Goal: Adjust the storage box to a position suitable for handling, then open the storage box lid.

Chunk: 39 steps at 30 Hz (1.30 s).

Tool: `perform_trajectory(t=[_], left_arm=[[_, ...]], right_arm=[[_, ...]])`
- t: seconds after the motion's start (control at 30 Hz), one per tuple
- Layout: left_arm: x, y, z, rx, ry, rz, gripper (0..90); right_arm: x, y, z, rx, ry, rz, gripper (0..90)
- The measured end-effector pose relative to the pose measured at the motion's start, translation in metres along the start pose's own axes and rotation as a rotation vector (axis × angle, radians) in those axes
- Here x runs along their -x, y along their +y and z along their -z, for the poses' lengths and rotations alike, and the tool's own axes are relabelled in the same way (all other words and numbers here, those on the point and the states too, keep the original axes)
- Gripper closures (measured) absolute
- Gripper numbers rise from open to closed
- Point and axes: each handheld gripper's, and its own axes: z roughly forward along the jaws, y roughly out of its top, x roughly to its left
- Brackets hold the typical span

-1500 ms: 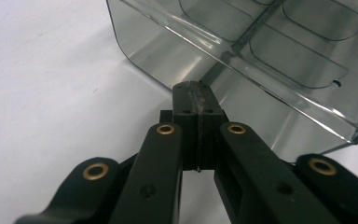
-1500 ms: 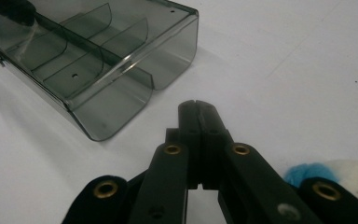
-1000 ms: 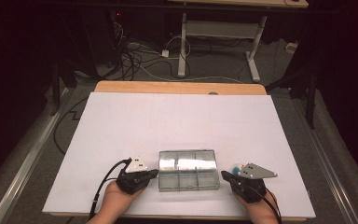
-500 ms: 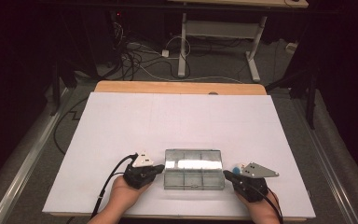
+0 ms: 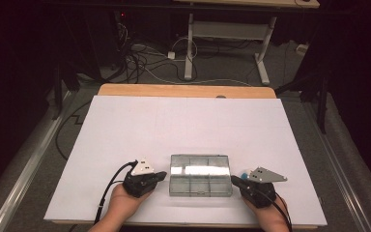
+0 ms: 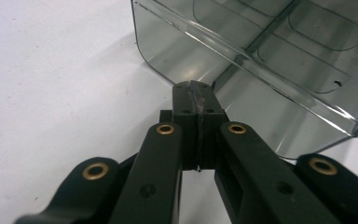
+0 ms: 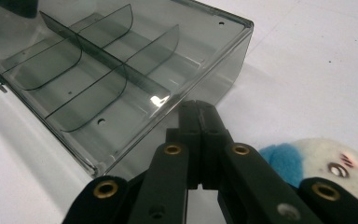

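- White table top [image 5: 188, 130] lies wide and bare ahead of the clear box [image 5: 200, 174]; the box sits close to the near edge, roughly midway between the side edges.
- Left of the box there's open white surface out to the table's left edge; right of it, the same out to the right edge.
- Left gripper [image 5: 160, 175] is held low at the box's left end, tip just beside the wall; in the left gripper view [image 6: 194, 95] its 2 jaws are pressed together with nothing between them, nose right at the box's side.
- Right gripper [image 5: 235, 179] sits at the box's right end, jaws likewise closed flat on each other and empty [image 7: 199, 112], tip just at the box's near wall.
- Inside the box, dividers [image 7: 98, 60] split it into compartments.
- A blue and white plush toy [image 7: 321, 163] lies just beside the right gripper.
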Motion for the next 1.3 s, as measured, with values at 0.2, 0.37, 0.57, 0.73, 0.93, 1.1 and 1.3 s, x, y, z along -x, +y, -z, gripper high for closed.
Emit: perform_trajectory(t=[0.2, 0.37, 0.57, 0.73, 0.93, 1.1, 1.3], left_arm=[[-0.006, -0.015, 0.016, 0.045, 0.007, 0.034, 87.1], [-0.017, -0.022, 0.029, 0.085, -0.013, 0.062, 87.3], [-0.018, -0.029, 0.036, 0.052, -0.013, 0.073, 87.3], [-0.012, -0.025, 0.035, 0.049, 0.003, 0.083, 87.5], [-0.010, -0.022, 0.030, 0.043, -0.005, 0.063, 87.7], [-0.011, -0.022, 0.030, 0.056, -0.026, 0.049, 87.6], [-0.013, -0.024, 0.030, 0.051, -0.041, 0.044, 87.6]], right_arm=[[-0.005, 0.005, -0.009, -0.007, 0.022, 0.016, 90.0], [-0.004, 0.008, -0.009, 0.006, 0.024, 0.017, 90.0], [-0.003, 0.007, -0.005, 0.030, 0.026, 0.011, 90.0], [0.000, 0.007, 0.001, 0.057, 0.025, -0.002, 90.0], [0.001, 0.006, 0.009, 0.077, 0.021, -0.007, 90.0], [0.001, 0.007, 0.012, 0.090, 0.018, -0.013, 90.0], [-0.003, 0.014, 0.014, 0.110, 0.028, -0.009, 90.0]])
